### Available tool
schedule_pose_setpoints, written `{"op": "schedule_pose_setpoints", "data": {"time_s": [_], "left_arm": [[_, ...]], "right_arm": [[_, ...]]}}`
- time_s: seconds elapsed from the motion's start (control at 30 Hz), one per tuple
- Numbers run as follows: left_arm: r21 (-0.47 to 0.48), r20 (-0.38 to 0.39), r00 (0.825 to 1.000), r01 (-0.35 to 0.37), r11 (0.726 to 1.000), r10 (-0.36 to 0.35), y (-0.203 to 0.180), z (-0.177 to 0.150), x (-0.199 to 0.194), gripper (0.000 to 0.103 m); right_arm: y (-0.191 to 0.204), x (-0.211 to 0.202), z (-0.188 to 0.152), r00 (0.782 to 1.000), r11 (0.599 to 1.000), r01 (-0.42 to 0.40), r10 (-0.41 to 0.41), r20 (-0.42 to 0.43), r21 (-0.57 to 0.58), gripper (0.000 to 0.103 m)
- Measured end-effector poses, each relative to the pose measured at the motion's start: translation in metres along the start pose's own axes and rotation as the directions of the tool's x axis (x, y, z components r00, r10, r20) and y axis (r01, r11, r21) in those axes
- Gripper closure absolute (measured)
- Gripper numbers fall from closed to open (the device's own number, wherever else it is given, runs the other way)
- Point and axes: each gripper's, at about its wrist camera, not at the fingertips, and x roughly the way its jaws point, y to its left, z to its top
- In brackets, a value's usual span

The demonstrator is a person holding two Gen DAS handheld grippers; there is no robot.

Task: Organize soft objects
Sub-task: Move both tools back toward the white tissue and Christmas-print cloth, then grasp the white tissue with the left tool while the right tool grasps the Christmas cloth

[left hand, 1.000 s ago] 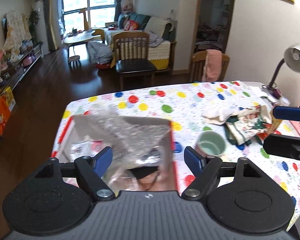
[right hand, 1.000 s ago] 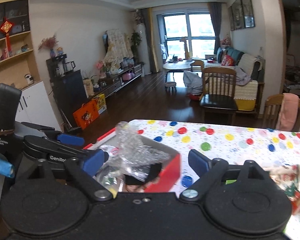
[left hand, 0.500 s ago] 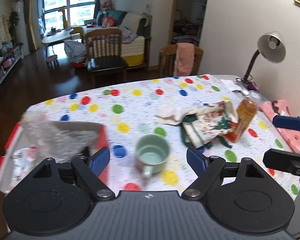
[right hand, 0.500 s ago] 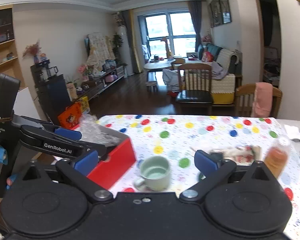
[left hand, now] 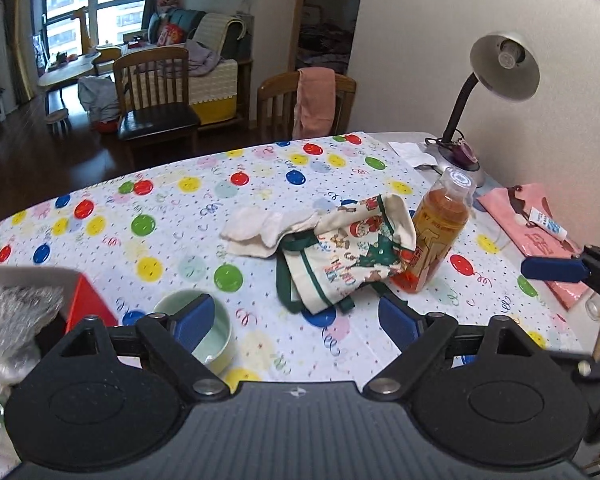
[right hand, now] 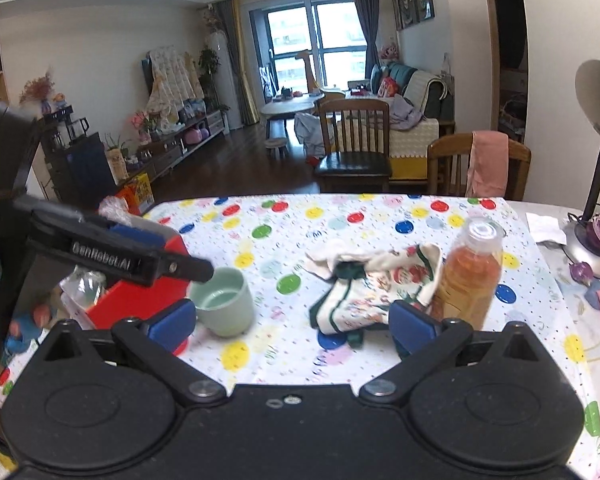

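Nearest the lenses, both tools are seen held over the dotted tablecloth (left hand: pixel 260 184): the left gripper (left hand: pixel 296 322) has its blue pads spread, the jaws having just been opening further, with nothing between them; the right gripper (right hand: pixel 292 322) is likewise spread wide and empty, its jaws having opened within the last second. One pale green cup (right hand: pixel 224 300) is found just beside the left pad in each view, next to one red box (right hand: pixel 140 300) from which crinkled clear wrap (left hand: pixel 8 312) sticks up. Just beyond the pads, two soft things are counted in a heap: one printed cloth with green trim (left hand: pixel 348 256) and one white rag (left hand: pixel 264 230), touching each other. One bottle of orange drink (left hand: pixel 436 236) stands upright against the printed cloth. Farther on, one desk lamp (left hand: pixel 500 68) is seen at the table's far corner, and two wooden chairs (right hand: pixel 356 136) behind the table, one draped with a pink towel (right hand: pixel 486 164).
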Motion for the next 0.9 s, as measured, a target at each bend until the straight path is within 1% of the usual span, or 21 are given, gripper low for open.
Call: {"op": "schedule_pose_setpoints", "data": {"time_s": [0.1,0.2,0.3,0.43,0.5,0.57,0.63,0.67,0.7,0.73,0.83,0.9], "left_arm": [[0.005,-0.012,1.000,-0.007,1.000,0.007,-0.005,0.012,0.014,0.010],[-0.024,-0.024,1.000,0.020,1.000,-0.020,-0.003,0.028,0.029,0.010],[-0.040,-0.014,1.000,0.010,0.999,-0.011,-0.001,0.047,0.044,0.010],[-0.032,-0.033,0.999,0.008,0.999,-0.009,-0.005,0.069,0.071,0.010],[-0.016,-0.052,0.999,0.006,1.000,-0.007,-0.008,0.077,0.085,0.010],[-0.012,-0.073,0.997,0.024,1.000,-0.024,-0.008,0.084,0.100,0.010],[-0.005,-0.123,0.991,0.052,0.999,-0.053,-0.008,0.091,0.119,0.010],[0.001,-0.154,0.985,0.076,0.997,-0.075,-0.008,0.094,0.129,0.010],[0.014,-0.184,0.978,0.104,0.994,-0.100,-0.008,0.095,0.140,0.010],[0.034,-0.208,0.973,0.114,0.993,-0.104,-0.008,0.096,0.149,0.010],[0.136,-0.238,0.967,0.121,0.983,-0.087,-0.013,0.094,0.172,0.010],[0.178,-0.251,0.965,0.122,0.977,-0.075,-0.013,0.091,0.185,0.010]], "right_arm": [[-0.013,0.004,-0.003,1.000,1.000,-0.008,0.008,-0.013,-0.005,0.000],[-0.023,0.013,-0.006,0.999,1.000,-0.012,0.012,-0.033,-0.006,0.000],[-0.031,0.025,-0.007,0.998,1.000,-0.018,0.018,-0.054,0.002,0.000],[-0.042,0.043,-0.010,0.996,1.000,-0.009,0.011,-0.083,0.025,0.000],[-0.047,0.053,-0.011,0.995,0.999,-0.005,0.009,-0.099,0.035,0.000],[-0.052,0.064,-0.012,0.994,0.999,0.004,0.001,-0.113,0.043,0.000],[-0.056,0.076,-0.014,0.992,0.998,0.011,-0.003,-0.123,0.063,0.000],[-0.058,0.081,-0.015,0.992,0.997,0.015,-0.005,-0.127,0.077,0.001],[-0.060,0.087,-0.017,0.991,0.996,0.018,-0.006,-0.132,0.092,0.001],[-0.062,0.092,-0.018,0.991,0.995,0.019,-0.005,-0.136,0.103,0.002],[-0.066,0.108,-0.021,0.989,0.993,0.032,-0.014,-0.147,0.115,0.004],[-0.068,0.118,-0.022,0.988,0.992,0.044,-0.025,-0.155,0.119,0.004]]}}
